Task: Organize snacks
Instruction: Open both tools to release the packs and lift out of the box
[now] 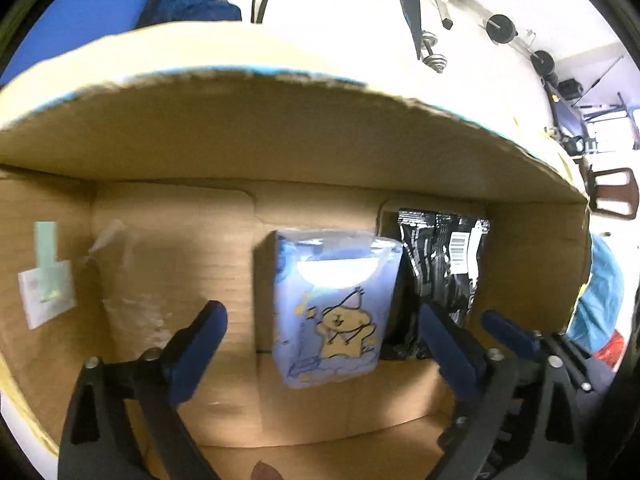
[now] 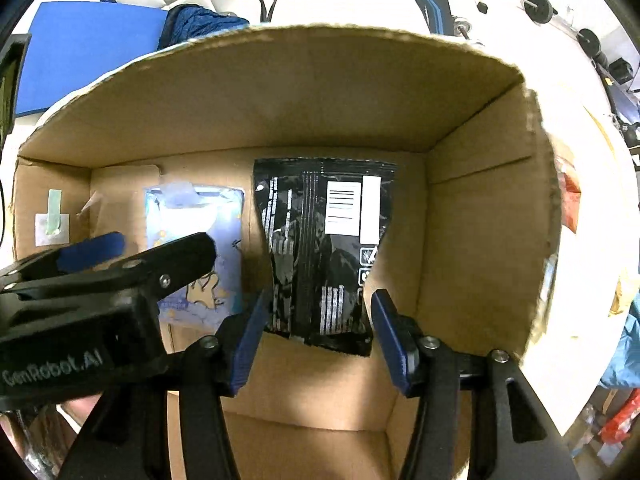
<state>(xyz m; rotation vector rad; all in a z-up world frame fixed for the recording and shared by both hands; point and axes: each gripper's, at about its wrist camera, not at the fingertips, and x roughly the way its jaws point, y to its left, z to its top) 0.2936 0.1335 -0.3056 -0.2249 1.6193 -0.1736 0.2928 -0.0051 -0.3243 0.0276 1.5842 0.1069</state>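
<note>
A: How are the two hands posed?

B: Both point down into the cardboard box [image 2: 328,92]. The left gripper [image 1: 320,344] has its jaws spread wide on either side of the blue snack packet [image 1: 334,308], with clear gaps, so nothing is gripped. The packet lies on the box floor.

A: And the right one?

B: The right gripper [image 2: 318,330] sits over the lower end of the black snack pouch [image 2: 324,248], which lies beside the blue packet, toward the right wall. Its jaws are moderately apart; the blue pads [image 2: 390,334] flank the pouch's bottom corners, just beside them, and I can't tell whether they touch.

A: Anything hard to make out?

B: In the right wrist view the left gripper's body covers the blue packet's lower left. In the left wrist view the pouch's lower part is hidden behind a finger, and the box rim is blurred.
</note>
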